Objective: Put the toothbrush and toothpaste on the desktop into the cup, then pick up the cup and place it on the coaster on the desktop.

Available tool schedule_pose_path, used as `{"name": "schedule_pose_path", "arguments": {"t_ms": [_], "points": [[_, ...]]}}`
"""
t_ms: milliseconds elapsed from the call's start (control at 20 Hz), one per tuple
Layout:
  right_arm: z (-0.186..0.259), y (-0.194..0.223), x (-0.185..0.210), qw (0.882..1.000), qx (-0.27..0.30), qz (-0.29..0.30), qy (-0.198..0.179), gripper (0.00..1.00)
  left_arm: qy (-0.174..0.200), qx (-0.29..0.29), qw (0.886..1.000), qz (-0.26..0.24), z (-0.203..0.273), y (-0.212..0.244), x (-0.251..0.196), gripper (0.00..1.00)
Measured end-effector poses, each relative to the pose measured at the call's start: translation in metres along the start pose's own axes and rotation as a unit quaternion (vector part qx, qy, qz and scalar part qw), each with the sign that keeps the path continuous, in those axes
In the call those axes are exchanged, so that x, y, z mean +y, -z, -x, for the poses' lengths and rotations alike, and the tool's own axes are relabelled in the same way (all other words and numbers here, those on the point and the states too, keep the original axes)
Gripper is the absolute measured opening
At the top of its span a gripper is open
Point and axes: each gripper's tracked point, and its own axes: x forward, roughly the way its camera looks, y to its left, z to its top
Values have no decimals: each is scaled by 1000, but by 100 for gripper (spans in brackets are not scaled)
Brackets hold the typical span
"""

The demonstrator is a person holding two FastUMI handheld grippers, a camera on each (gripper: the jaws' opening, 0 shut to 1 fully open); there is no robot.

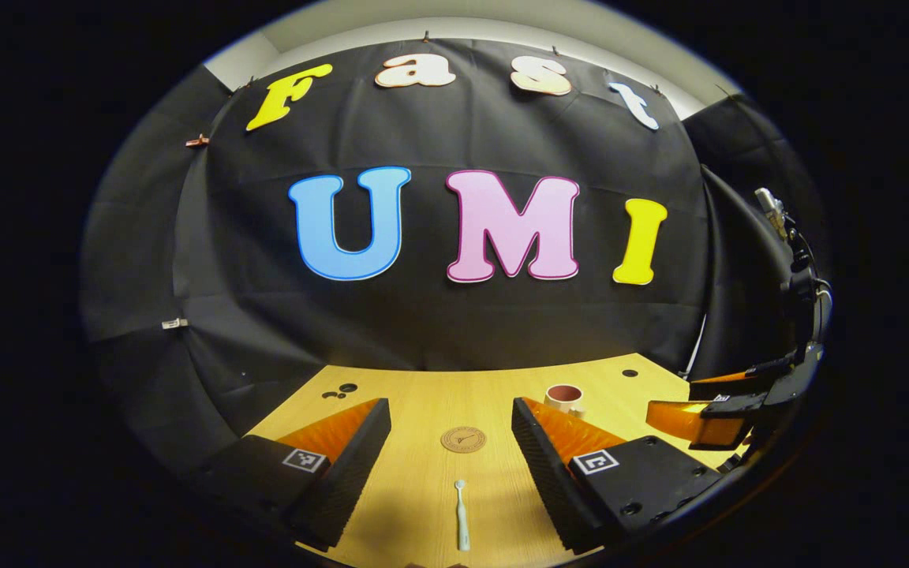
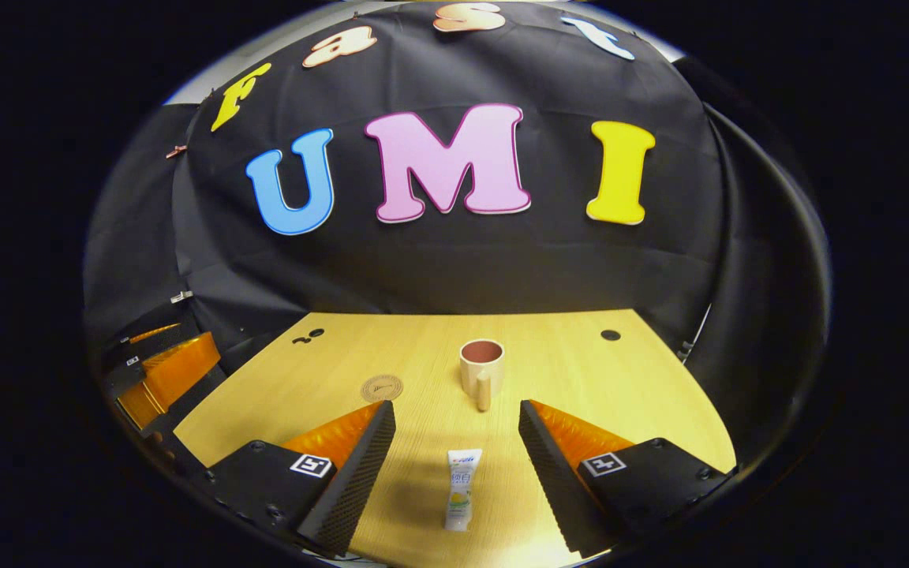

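Observation:
A pale toothbrush [image 1: 461, 514] lies on the wooden desktop [image 1: 423, 489], head pointing away, between the fingers of my open left gripper [image 1: 450, 430], which holds nothing. A round cork coaster [image 1: 463, 439] sits just beyond it. A cream cup [image 1: 565, 397] with a dark red inside stands at the right. In the right gripper view a white toothpaste tube [image 2: 461, 488] lies between the fingers of my open right gripper [image 2: 457, 430]. The cup [image 2: 481, 366], handle toward me, stands beyond it, with the coaster [image 2: 382, 387] to its left.
The right gripper [image 1: 719, 418] hangs off the desk's right edge in the left gripper view. In the right gripper view the left gripper [image 2: 158, 371] sits at the far left. Dark holes [image 2: 611, 334] mark the desktop's [image 2: 581, 379] back corners. The black cloth wall closes off the back.

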Motion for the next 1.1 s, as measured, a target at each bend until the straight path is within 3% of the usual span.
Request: {"name": "schedule_pose_path", "arguments": {"t_ms": [250,550,1100], "points": [[-28,34,-1,998,60,4,-10,98,-32,26,999,15,-3,18,15,98],[-53,88,0,988,154,-5,-17,99,-71,39,997,7,-6,36,31,98],[-87,178,-7,953,296,63,4,98,-119,66,990,-26,-18,54,49,96]]}}
